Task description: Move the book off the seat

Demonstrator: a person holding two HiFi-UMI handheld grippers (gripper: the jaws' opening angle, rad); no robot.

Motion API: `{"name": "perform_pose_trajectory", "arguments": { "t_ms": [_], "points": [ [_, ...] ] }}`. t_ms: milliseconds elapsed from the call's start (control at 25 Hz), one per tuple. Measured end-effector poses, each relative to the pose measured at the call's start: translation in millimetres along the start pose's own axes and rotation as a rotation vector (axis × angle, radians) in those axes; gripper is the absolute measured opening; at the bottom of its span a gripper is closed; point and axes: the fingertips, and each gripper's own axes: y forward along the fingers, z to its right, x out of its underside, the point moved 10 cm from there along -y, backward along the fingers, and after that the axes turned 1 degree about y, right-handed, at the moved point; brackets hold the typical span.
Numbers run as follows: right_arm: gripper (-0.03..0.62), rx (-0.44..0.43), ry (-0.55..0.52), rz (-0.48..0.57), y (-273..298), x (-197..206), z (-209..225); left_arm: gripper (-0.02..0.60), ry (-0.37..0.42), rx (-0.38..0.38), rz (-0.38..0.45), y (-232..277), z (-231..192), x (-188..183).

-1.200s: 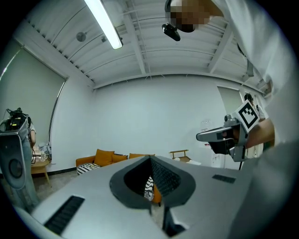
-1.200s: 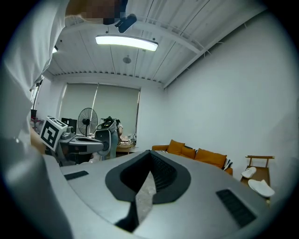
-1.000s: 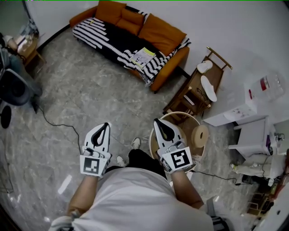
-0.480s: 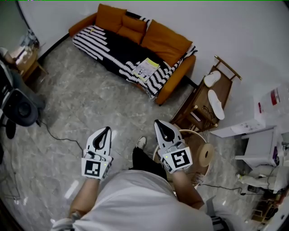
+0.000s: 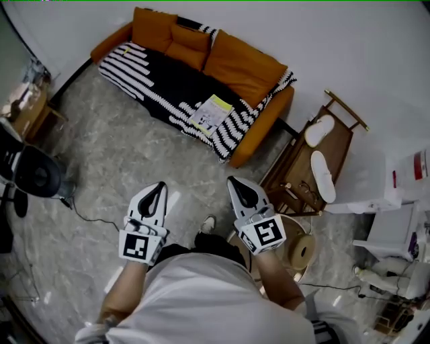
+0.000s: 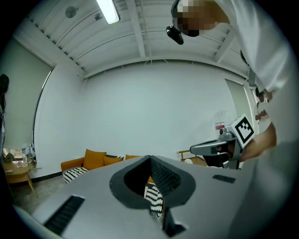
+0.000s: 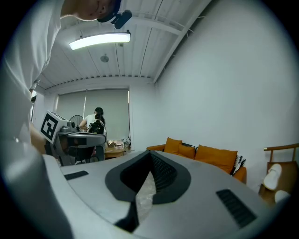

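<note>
Both claws are clenched on nothing: your left gripper (image 5: pixel 158 187) and right gripper (image 5: pixel 235 181) sit side by side, tips pinched together, pointing to twelve o'clock. Up there, well apart from them, the book (image 5: pixel 211 113) lies flat on the striped blanket (image 5: pixel 154 77) that covers the seat of the orange sofa (image 5: pixel 245 64), toward its right end. A wooden rack (image 5: pixel 295 158) stands at two o'clock.

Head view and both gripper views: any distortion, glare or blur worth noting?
Head view: strong fisheye bend, yet the book on the sofa reads sharp. Left gripper view: round black vignette, bright ceiling lamp. Right gripper view: same vignette, glaring strip light.
</note>
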Motion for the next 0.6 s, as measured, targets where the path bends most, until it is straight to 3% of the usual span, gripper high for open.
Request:
{"name": "perform_pose_trajectory", "arguments": {
  "t_ms": [360, 600],
  "points": [
    [0.020, -0.049, 0.095, -0.058, 50.1, 8.6, 44.8, 0.015, -0.010, -0.001, -0.034, 56.8, -26.0, -2.6],
    [0.020, -0.021, 0.092, -0.120, 90.5, 6.8, 65.0, 0.015, -0.051, 0.042, -0.026, 103.4, -58.8, 3.8]
  ]
}}
